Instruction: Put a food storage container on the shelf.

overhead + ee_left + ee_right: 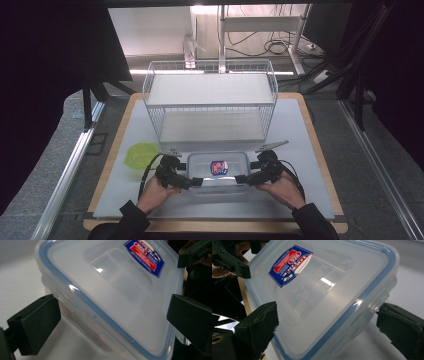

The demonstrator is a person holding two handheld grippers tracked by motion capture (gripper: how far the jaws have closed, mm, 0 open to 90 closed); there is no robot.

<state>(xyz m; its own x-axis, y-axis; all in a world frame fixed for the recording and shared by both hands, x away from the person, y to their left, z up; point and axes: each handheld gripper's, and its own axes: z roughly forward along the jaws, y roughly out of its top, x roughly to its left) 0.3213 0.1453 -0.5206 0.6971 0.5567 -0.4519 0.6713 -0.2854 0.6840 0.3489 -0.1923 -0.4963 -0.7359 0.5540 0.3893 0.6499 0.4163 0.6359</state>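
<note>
A clear lidded container (218, 172) sits on the white mat (300, 150) just before the wire rack (210, 100). The left gripper (195, 182) and right gripper (242, 178) straddle its near corners, jaws spread wide

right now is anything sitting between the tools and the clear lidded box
Nothing visible. The left tool and right tool each straddle an end of the clear box, jaws at its sides with no object between. The green lid lies off to the left, apart from both.
</note>
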